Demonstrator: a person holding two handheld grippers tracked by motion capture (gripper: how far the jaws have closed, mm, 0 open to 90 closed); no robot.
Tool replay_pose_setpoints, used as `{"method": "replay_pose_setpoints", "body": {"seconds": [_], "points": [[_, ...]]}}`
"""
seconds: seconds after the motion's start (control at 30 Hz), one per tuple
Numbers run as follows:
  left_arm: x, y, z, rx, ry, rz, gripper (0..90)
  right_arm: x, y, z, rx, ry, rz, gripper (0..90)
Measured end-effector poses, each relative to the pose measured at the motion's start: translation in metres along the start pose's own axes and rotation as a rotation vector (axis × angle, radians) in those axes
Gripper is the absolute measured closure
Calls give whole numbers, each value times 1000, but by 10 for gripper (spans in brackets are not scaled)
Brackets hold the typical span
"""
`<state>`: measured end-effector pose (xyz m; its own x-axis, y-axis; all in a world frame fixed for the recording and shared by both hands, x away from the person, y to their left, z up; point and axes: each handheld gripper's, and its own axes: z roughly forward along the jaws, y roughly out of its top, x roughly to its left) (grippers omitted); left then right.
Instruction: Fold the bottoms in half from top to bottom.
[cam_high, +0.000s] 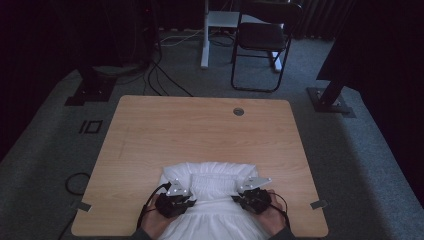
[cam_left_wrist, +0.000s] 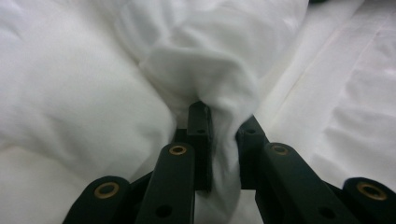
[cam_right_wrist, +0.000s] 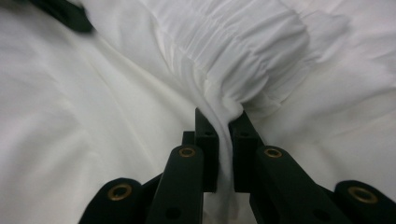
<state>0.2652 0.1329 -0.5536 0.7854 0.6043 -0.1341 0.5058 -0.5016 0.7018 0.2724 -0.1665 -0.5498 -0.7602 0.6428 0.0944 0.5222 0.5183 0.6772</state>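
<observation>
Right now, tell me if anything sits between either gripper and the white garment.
Nothing does. The left gripper and the right gripper are each clamped directly on a fold of the white garment.

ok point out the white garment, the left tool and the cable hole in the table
white garment (cam_high: 214, 176): high view, on its gathered middle panel
left tool (cam_left_wrist: 223, 122): left gripper view, between its tips, shut on a cloth fold
cable hole (cam_high: 238, 111): high view, on the round grommet near the table's far edge

I see both hands low at my near edge. The left gripper (cam_high: 189, 202) and right gripper (cam_high: 239, 199) are each clamped tight, pointing inward.
</observation>
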Motion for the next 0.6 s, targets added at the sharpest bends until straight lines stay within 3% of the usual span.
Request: {"method": "replay_pose_setpoints", "body": {"seconds": [0.07,0.17,0.27,0.37,0.5,0.6], "points": [[0,4,2,12,31,33,811,-6,-1,4,-10,29,43,848],[4,7,5,8,36,25,811,-5,3,6,0,-8,17,848],[9,10,8,2,41,21,811,-12,6,9,-9,-5,18,848],[11,21,13,24,89,34,810,-25,12,13,-16,5,17,848],[14,36,24,42,140,35,808,-52,32,25,-1,-23,2,849],[27,50,34,45,174,45,807,-71,48,34,6,-38,12,849]]}}
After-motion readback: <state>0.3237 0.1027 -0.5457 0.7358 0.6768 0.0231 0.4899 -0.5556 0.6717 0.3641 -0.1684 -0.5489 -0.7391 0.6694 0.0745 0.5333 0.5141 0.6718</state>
